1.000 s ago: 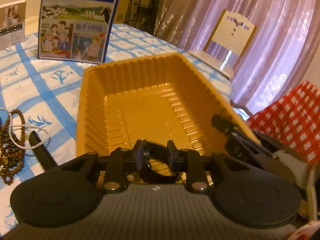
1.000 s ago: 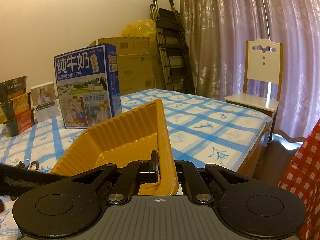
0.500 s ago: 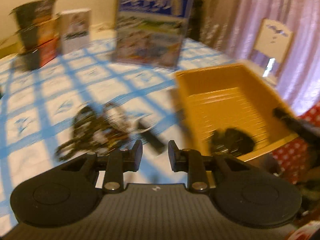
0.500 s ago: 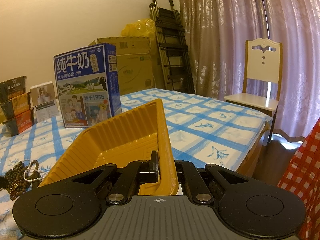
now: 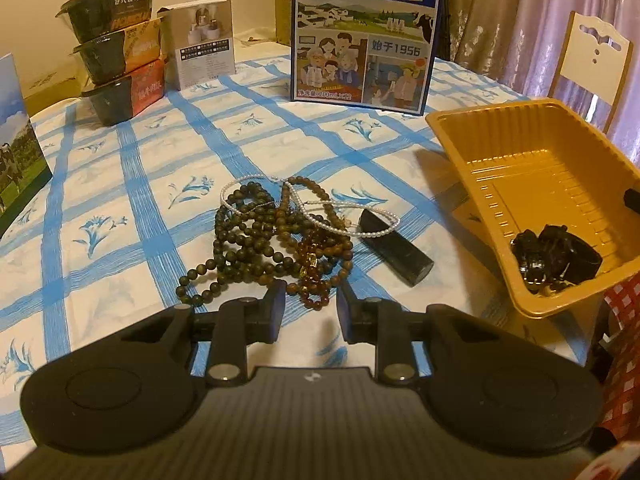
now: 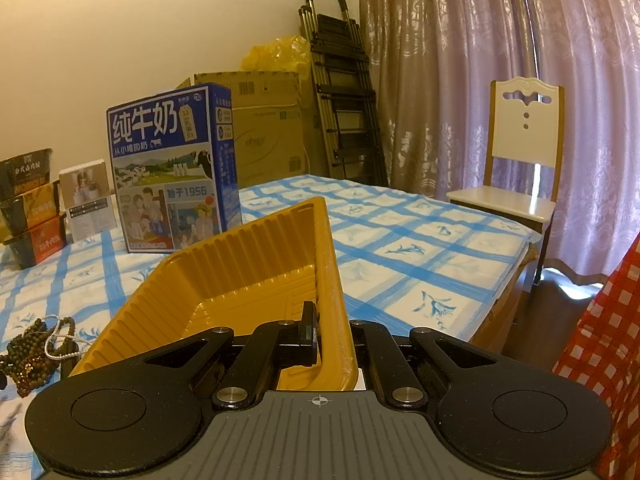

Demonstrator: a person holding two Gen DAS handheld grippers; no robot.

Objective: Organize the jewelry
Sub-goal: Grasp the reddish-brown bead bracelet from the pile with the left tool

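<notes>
A tangled pile of bead bracelets (image 5: 264, 236) with a white pearl strand (image 5: 340, 216) lies on the blue-checked tablecloth, with a black cylinder (image 5: 394, 246) beside it. My left gripper (image 5: 311, 304) is open and empty, just in front of the pile. A yellow tray (image 5: 472, 148) stands tilted at the right and holds a black bracelet (image 5: 556, 254). My right gripper (image 6: 334, 336) is shut on the tray's right wall (image 6: 336, 280). The bead pile also shows in the right wrist view (image 6: 36, 348).
A blue milk carton box (image 5: 362, 36) stands behind the pile. Stacked noodle bowls (image 5: 116, 52) and a small white box (image 5: 202, 42) are at the back left. A white chair (image 6: 520, 168) and curtains are beyond the table's right edge. Red-checked cloth (image 6: 600, 340) is at the right.
My left gripper let the black bracelet go into the tray, swung left and now faces the bead pile. The right gripper kept its hold on the tray wall.
</notes>
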